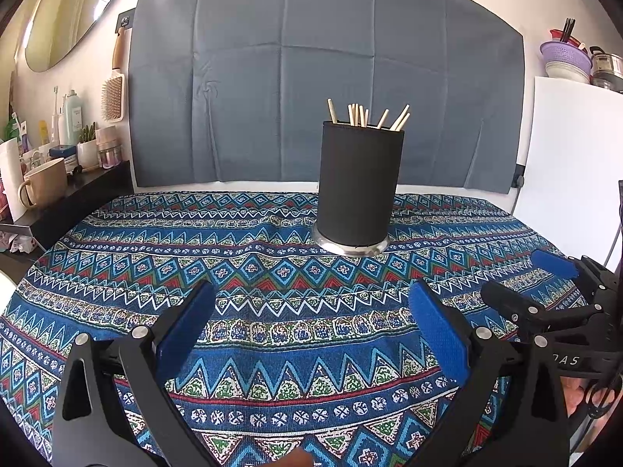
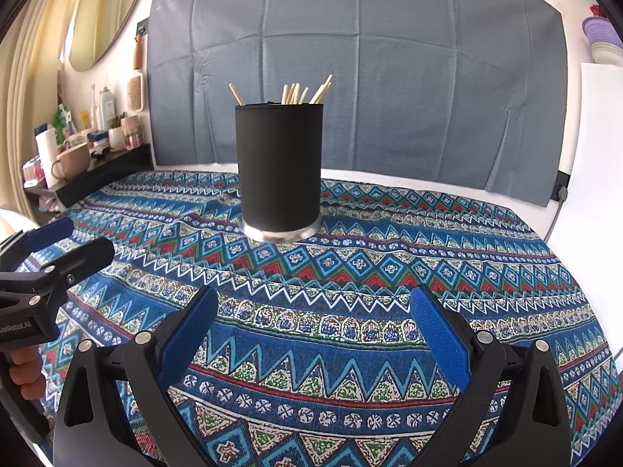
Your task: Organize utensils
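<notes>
Holder (image 1: 356,186) upright mid-cloth (image 1: 253,350), sticks (image 1: 366,116) bunched inside, tips poking out. No loose sticks anywhere I can see on cloth. Left gripper (image 1: 311,330) spread wide, empty. Right gripper (image 2: 313,330) spread too, nothing between pads. Both hang near, short of holder. I judge job looks finished.
</notes>
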Demonstrator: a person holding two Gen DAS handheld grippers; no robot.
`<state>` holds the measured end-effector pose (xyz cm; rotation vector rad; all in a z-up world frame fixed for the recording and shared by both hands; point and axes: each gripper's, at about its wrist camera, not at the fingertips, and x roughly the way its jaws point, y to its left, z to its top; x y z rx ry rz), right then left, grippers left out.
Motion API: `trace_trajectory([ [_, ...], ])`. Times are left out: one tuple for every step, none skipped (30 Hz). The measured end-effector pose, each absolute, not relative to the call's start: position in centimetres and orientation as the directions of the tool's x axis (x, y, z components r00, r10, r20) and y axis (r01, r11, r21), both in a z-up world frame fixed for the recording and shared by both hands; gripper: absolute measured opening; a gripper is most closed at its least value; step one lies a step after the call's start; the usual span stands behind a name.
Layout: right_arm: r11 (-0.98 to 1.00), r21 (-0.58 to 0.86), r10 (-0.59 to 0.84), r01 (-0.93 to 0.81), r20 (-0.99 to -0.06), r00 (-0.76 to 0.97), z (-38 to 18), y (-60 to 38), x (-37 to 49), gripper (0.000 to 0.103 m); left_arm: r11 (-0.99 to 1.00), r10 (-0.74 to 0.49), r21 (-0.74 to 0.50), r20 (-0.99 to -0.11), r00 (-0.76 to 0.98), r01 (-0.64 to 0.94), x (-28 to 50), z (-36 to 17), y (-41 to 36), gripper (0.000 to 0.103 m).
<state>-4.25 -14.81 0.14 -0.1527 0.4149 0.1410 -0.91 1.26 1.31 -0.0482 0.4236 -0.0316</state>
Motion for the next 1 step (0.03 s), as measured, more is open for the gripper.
trace_trajectory([
  [0.979, -0.118, 0.106, -0.168, -0.411, 0.905, 0.13, -14.82, -4.25, 0.095, 0.998, -0.04, -0.054, -0.409, 0.912, 0.02, -0.93, 1.32, 1.27, 0.097],
])
